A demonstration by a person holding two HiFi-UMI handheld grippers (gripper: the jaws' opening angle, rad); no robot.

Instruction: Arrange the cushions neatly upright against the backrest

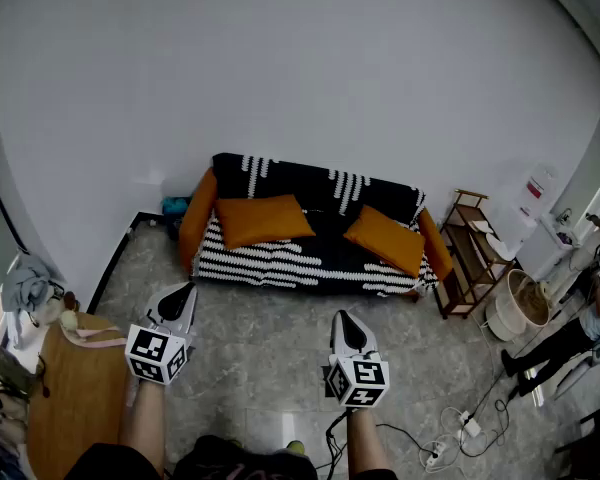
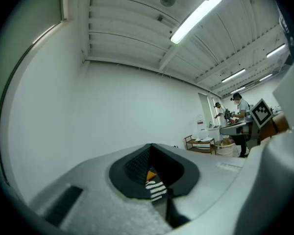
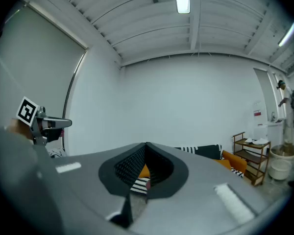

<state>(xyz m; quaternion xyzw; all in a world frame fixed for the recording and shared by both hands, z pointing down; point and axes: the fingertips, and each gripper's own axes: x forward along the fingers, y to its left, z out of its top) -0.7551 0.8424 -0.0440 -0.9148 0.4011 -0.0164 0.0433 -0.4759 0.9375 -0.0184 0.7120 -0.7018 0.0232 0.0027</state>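
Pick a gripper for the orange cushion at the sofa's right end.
Right. The right gripper stands almost in line with that orange cushion; the left gripper faces the other cushion. Both are shut and short of the sofa.

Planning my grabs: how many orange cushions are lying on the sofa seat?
2: left cushion on the sofa's left half, right cushion on its right half; none seems hidden.
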